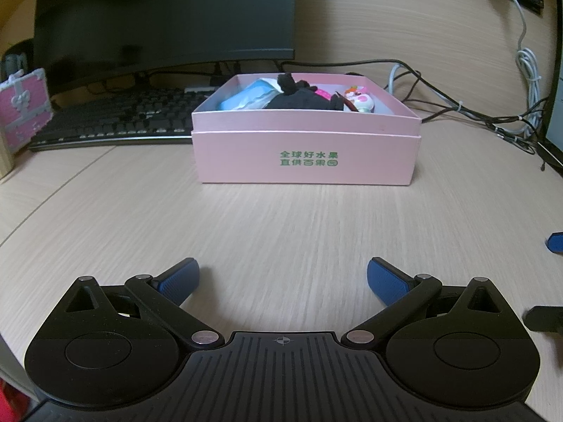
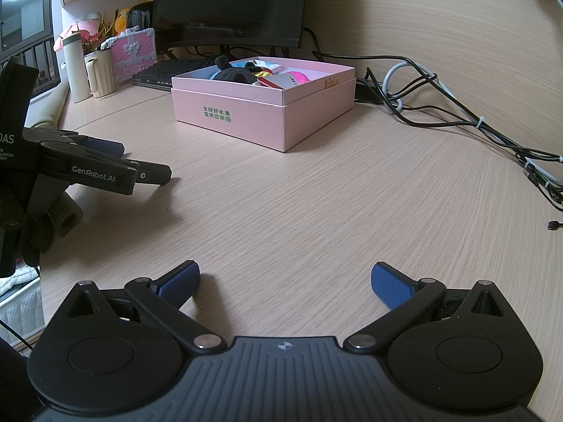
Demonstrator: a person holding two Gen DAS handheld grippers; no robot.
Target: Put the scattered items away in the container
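Observation:
A pink cardboard box (image 1: 306,147) with green print stands on the wooden desk, straight ahead in the left wrist view. Inside lie a black plush toy (image 1: 299,96), a light blue packet (image 1: 246,98) and a small white and pink figure (image 1: 359,100). My left gripper (image 1: 283,281) hovers low over bare desk well short of the box, open and holding nothing. In the right wrist view the same box (image 2: 260,112) sits ahead to the left. My right gripper (image 2: 285,283) is open and holds nothing. The left gripper (image 2: 137,165) shows at that view's left edge.
A dark monitor (image 1: 165,17) and black keyboard (image 1: 116,119) stand behind the box. Tangled cables (image 2: 457,116) run along the right. A pink gift-box ornament (image 2: 133,52), a white flask (image 2: 75,66) and a cream mug (image 2: 102,74) stand at the far left.

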